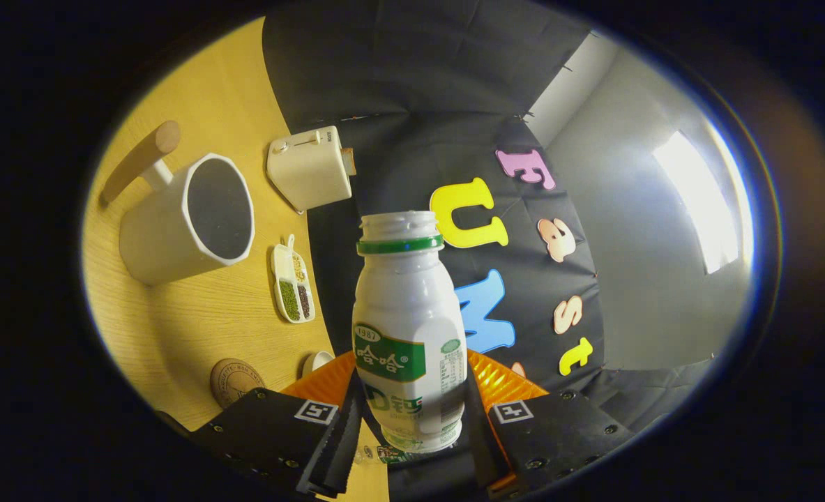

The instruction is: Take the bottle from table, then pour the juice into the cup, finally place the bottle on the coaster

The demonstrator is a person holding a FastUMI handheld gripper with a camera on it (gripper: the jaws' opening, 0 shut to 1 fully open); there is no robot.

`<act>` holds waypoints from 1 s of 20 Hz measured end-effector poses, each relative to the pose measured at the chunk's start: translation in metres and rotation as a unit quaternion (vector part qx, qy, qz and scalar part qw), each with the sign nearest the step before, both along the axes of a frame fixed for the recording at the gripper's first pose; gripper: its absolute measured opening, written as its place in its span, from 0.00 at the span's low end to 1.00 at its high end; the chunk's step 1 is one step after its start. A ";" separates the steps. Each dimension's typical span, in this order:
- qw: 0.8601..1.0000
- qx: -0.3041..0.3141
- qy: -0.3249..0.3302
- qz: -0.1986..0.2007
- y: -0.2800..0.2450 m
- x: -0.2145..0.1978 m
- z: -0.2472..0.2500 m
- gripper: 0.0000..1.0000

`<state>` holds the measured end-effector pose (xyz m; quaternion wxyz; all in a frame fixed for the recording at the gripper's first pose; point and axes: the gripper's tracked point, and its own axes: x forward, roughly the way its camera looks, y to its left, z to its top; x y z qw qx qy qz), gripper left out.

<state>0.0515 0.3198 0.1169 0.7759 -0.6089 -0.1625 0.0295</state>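
Clamped between the two fingers of the tongs (412, 432): a small white plastic bottle with a green label and green neck ring (409, 328), cap off, mouth open, both fingers pressing on its lower body. Seen tilted, with the light wooden bench (196, 314) running up one side of the bottle and the black cloth wall behind it. Beyond the fingers on the bench, a large white angular mug with a round wooden handle (185, 219), opening turned toward the camera, dark inside. Just beside the mug, a small white divided dish (292, 282) holding green and dark grains in separate compartments. Farther off, near the cloth wall, a cream-coloured toaster (309, 167). Close to the fingers, a round brown cork coaster (234, 380) lying flat on the bench, bare, and next to it a small white round object (316, 361), partly hidden by the tongs, too little visible to tell what. Nothing between the bottle's mouth and the mug.
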 end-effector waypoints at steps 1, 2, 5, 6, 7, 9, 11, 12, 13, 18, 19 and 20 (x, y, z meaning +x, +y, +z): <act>1.000 -0.007 -0.004 0.004 0.005 0.001 0.000 0.66; 1.000 -0.013 -0.006 0.008 0.009 0.003 -0.002 0.66; 0.999 -0.028 -0.011 0.016 0.014 0.004 -0.003 0.66; 0.999 -0.034 -0.012 0.018 0.016 0.004 -0.003 0.66; 0.999 -0.041 -0.015 0.018 0.016 0.005 -0.003 0.66; 0.998 -0.057 -0.021 0.019 0.017 0.006 -0.002 0.66; 0.997 -0.072 -0.027 0.018 0.018 0.008 -0.001 0.66; 0.997 -0.077 -0.027 0.018 0.018 0.008 -0.001 0.66; 0.996 -0.080 -0.026 0.018 0.018 0.009 -0.002 0.66; 0.994 -0.104 -0.035 0.018 0.019 0.009 0.000 0.66; 0.993 -0.109 -0.037 0.019 0.020 0.008 0.000 0.66; 0.992 -0.114 -0.040 0.019 0.020 0.009 0.000 0.66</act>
